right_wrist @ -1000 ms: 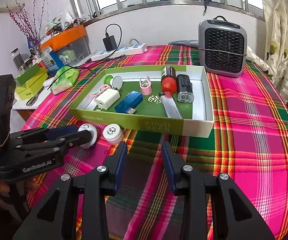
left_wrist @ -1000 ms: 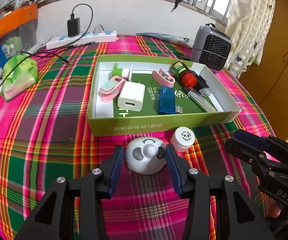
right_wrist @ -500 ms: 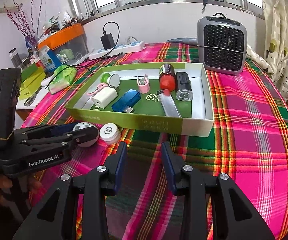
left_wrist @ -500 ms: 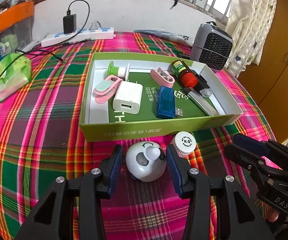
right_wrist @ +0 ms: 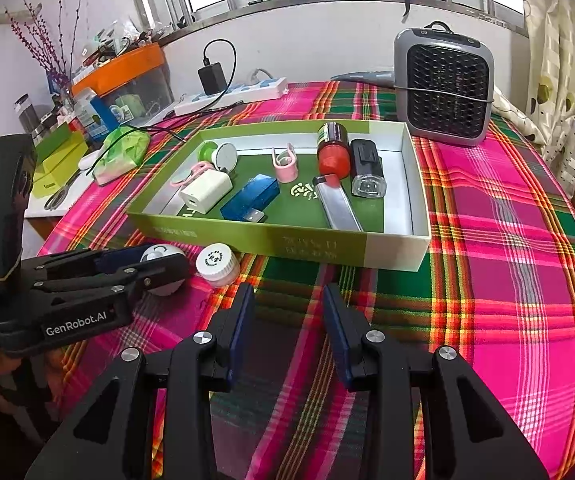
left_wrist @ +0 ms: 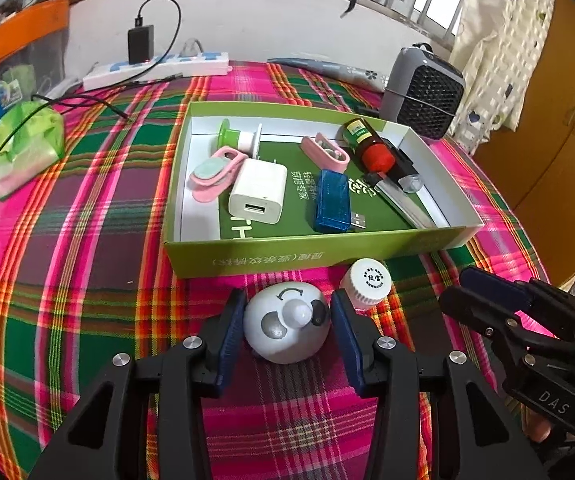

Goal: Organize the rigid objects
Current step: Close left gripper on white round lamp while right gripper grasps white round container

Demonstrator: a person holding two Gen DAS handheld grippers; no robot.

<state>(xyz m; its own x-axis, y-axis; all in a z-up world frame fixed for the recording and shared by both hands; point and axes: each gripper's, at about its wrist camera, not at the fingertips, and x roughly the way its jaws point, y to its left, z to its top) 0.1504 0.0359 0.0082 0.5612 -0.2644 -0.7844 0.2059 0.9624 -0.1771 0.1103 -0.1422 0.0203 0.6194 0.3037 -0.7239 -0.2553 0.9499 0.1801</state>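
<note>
Left gripper [left_wrist: 286,322]: straddles the white round gadget [left_wrist: 286,328] on the plaid cloth [left_wrist: 87,240]. Jaws closing; both pads very near the gadget's sides, a thin gap seems to show at each, so no firm grip yet.
Right gripper [right_wrist: 287,326]: jaws parted, nothing between them, only cloth below.
Gadget location: outside the green tray [left_wrist: 307,258], just in front of its near wall.
White screw cap [left_wrist: 365,284]: also outside the tray, just beside the gadget, near the left gripper's right finger.
Already in tray: white USB charger [left_wrist: 257,192], blue USB stick [left_wrist: 333,202], pink clips [left_wrist: 215,174], green spool [left_wrist: 233,138], red-capped bottle [left_wrist: 367,148], black flashlight [right_wrist: 367,168], grey flat bar [right_wrist: 339,206].
Progress (judgement): most pieces are sorted; two remain, gadget and cap. Step in hand looks like grasping the gadget for a lift over the wall.
Writing: "GenRobot.AI" on the left gripper's body in the right view; "DAS" on the right gripper's body in the left view; curved arrow on the gadget; Chinese print on the tray wall and cap, too small to read.
</note>
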